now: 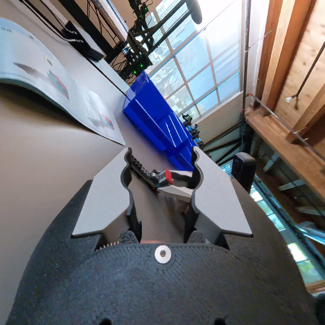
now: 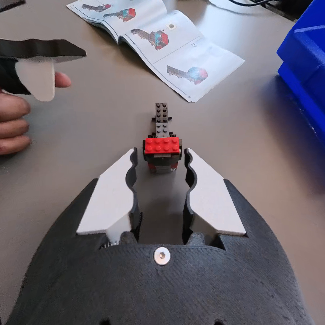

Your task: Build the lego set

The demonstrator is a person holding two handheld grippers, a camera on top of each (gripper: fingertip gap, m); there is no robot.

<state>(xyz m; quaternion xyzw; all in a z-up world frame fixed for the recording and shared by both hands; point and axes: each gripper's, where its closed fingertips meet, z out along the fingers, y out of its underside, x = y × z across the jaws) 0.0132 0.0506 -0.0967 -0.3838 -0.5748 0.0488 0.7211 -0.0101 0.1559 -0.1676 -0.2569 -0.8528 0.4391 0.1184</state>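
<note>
Blue plastic bin (image 2: 306, 73) at right edge, contents hidden. Right gripper (image 2: 160, 151) spread wide, flanking red-roofed lego truck (image 2: 162, 149), untouched. Left gripper (image 1: 161, 154) also apart, empty.

The toy truck (image 2: 162, 151) has a red top and a grey and black back. The box (image 2: 306, 70) is blue. The table (image 2: 105, 123) is grey.

Grey-beige surface (image 2: 109, 109), matte, plain. On it: partly built lego truck (image 2: 162, 151) w/ red studded roof and dark studded bed near centre; open instruction booklet (image 2: 158, 40) behind it, pages curling; blue plastic bin (image 2: 306, 70) at right edge. Booklet and bin both well apart from truck.
</note>
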